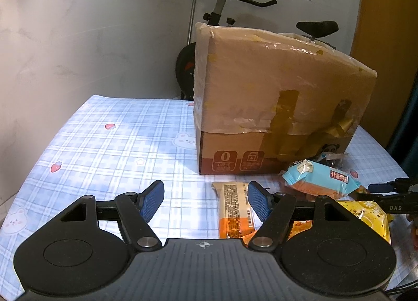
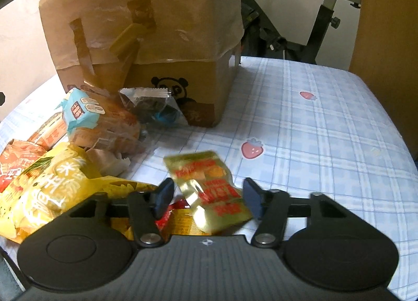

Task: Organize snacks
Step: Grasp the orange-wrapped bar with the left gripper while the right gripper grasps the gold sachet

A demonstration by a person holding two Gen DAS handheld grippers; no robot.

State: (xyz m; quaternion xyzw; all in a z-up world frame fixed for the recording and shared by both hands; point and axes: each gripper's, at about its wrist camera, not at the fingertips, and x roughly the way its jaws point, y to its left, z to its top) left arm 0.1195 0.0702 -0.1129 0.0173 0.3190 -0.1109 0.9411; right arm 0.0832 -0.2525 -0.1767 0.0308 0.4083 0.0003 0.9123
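My right gripper [image 2: 207, 197] hangs low over a gold snack packet with red print [image 2: 209, 186] lying on the checked tablecloth [image 2: 313, 131]. The packet sits between the jaws, with a gap showing at the left pad. To its left is a heap of snacks: a yellow bag [image 2: 47, 191], a blue-wrapped bread pack [image 2: 86, 115], a red bag [image 2: 15, 159] and a clear packet [image 2: 154, 107]. My left gripper [image 1: 205, 201] is open and holds nothing. An orange packet [image 1: 233, 212] lies just inside its right finger. The bread pack [image 1: 318, 178] and yellow bag [image 1: 365, 217] are to its right.
A tall cardboard box [image 1: 274, 97] draped in plastic and tape stands on the table behind the snacks, also seen in the right wrist view [image 2: 146, 26]. An exercise bike [image 1: 224, 5] stands beyond the table. A wooden panel [image 2: 386, 26] rises at the right.
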